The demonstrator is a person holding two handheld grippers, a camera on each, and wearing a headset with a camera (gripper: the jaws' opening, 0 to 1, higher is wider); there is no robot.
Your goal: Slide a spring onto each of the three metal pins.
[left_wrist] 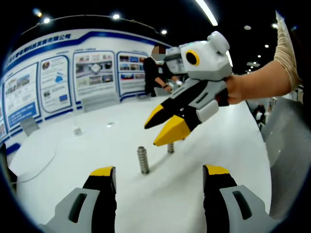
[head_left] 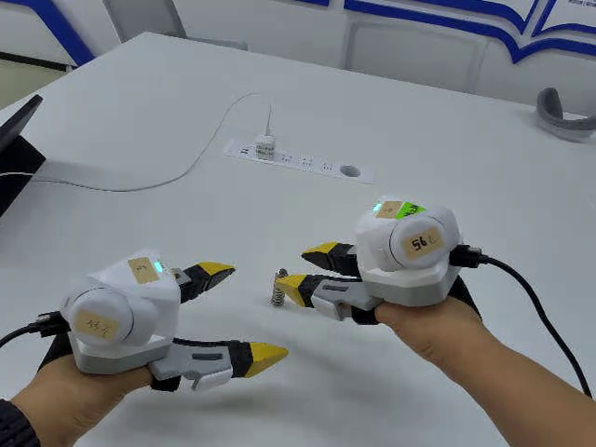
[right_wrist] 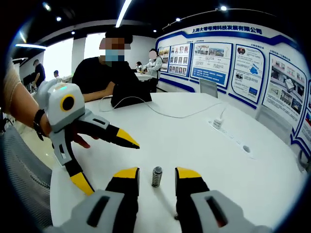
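Spreading under both your hands is one white tabletop (head_left: pixel 438 140), rounded along its far edge in the gripper views. You hold two grippers over its near edge. Your left gripper (head_left: pixel 250 310) sits toward the near left corner with its jaws spread wide and nothing between them. Your right gripper (head_left: pixel 303 265) is to its right, angled leftward. Its jaws are partly apart, and they have hold of nothing.

One long white power strip (head_left: pixel 298 160) lies flat toward the middle of the tabletop. One thin cable (head_left: pixel 177 172) curves from it toward the left edge.

One spring (right_wrist: pixel 156 176) stands upright near the near edge, its long axis straight up from the tabletop. In the right gripper view it stands between your right gripper's yellow tips, with a gap showing on each side. In the left gripper view it stands ahead of your left gripper. A second upright piece (left_wrist: pixel 170 148) stands just beyond it, partly hidden by the right gripper's lower tip. Whether that one is a bare pin or carries a spring, you cannot tell.
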